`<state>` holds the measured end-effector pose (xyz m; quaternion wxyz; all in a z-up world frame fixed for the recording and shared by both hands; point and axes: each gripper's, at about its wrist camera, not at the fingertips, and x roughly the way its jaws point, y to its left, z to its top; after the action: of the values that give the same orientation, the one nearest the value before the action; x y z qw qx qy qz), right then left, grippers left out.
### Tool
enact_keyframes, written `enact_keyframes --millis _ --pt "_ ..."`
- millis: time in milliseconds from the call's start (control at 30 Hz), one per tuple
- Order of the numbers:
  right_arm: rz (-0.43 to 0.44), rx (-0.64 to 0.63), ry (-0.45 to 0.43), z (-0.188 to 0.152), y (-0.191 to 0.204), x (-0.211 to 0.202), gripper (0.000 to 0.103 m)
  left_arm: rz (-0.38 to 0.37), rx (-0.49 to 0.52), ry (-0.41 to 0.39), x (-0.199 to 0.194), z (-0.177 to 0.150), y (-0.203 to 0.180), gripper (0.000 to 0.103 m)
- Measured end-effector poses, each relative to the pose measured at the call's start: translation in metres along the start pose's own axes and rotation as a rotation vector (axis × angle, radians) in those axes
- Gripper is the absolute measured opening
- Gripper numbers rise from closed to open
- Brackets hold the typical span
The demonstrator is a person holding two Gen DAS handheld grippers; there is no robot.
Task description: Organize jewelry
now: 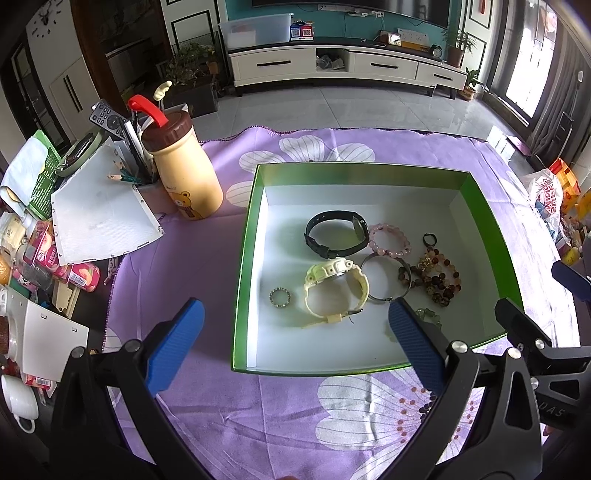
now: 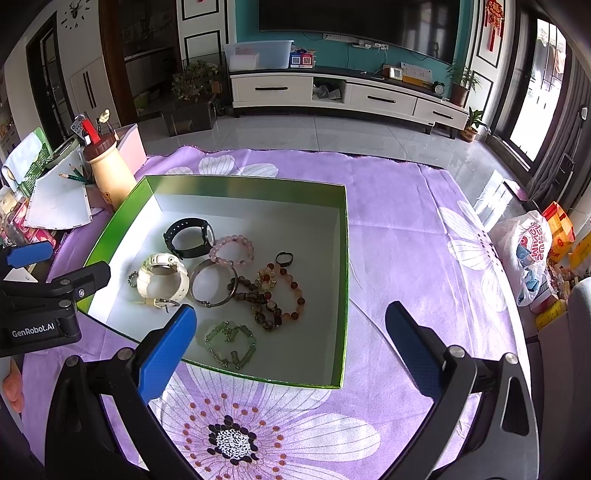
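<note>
Both the left gripper [image 1: 295, 339] and right gripper [image 2: 291, 339] had jaws spread wide, holding nothing. Inside the green box [image 2: 343, 295], the cream watch [image 2: 160, 278] lay beside the black watch [image 2: 190, 236]; light, springy, probably best pinched across its strap.

I was in a home living room: a big wall-mounted TV [image 2: 358, 22] hung on a teal wall above a low white TV cabinet [image 2: 347, 98], with potted plants [image 2: 460, 83], a wall clock [image 2: 75, 13] and pale tiled floor [image 2: 314, 134]. My table wore a purple flowered cloth [image 2: 399, 236].
</note>
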<state>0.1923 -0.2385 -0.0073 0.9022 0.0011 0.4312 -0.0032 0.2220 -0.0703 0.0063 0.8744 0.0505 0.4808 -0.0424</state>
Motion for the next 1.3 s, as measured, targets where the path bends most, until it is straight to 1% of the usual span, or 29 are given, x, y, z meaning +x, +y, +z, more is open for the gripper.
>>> enact_keyframes --millis 1300 --pt "0.001 0.000 0.000 0.0008 0.0009 0.0022 0.102 0.012 -0.005 0.009 0.0052 0.0030 0.0014 0.101"
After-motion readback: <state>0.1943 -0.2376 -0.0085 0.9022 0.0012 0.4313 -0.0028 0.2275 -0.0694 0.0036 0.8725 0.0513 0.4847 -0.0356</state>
